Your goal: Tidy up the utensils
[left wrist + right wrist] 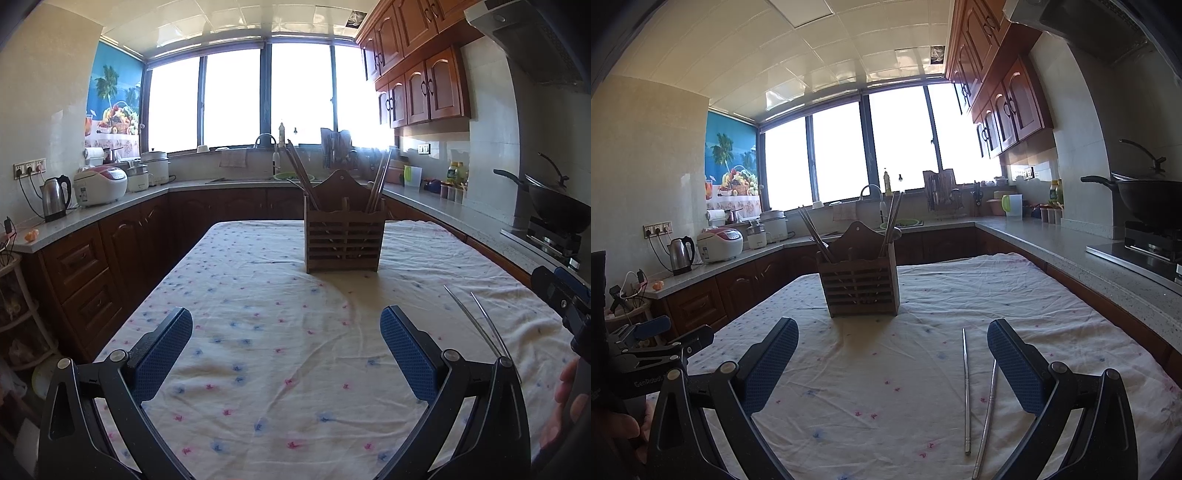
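A wooden slatted utensil holder stands on the floral tablecloth with chopsticks leaning out of its left and right compartments; it also shows in the right wrist view. Two metal chopsticks lie flat on the cloth, between my right gripper's fingers and nearer its right finger; they show in the left wrist view to the right of my left gripper. My left gripper is open and empty above the cloth. My right gripper is open and empty above the chopsticks.
Counters ring the table: a kettle and rice cookers on the left, a sink at the back, a wok on the stove at the right. My left gripper's body sits at the left edge of the right wrist view.
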Demonstrator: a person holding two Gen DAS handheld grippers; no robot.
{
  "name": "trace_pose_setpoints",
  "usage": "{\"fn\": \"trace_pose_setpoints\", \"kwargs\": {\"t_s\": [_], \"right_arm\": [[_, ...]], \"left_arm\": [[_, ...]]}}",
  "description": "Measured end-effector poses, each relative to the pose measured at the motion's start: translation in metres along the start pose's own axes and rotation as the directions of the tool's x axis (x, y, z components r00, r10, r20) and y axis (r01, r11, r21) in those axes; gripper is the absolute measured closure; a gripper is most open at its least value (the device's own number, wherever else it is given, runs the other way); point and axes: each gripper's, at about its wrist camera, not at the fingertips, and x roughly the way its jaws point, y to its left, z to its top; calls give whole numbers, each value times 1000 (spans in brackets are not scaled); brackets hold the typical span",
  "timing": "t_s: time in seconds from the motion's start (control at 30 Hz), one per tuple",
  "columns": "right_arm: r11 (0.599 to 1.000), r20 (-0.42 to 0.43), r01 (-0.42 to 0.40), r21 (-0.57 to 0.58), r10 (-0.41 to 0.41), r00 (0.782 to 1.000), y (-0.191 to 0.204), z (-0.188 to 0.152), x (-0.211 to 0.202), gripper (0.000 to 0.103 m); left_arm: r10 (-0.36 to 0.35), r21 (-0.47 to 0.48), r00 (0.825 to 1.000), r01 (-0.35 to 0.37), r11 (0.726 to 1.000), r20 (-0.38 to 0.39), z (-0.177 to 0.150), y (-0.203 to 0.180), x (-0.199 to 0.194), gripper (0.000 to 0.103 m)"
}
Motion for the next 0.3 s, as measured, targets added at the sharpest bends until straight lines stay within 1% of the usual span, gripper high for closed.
{"fn": "trace_pose_setpoints", "kwargs": {"t_s": [0.3], "right_arm": [[1000,-42,9,9,-9,999,-1,3,13,0]], "left_arm": [[-22,-22,999,22,1000,-27,6,1,8,0]]}}
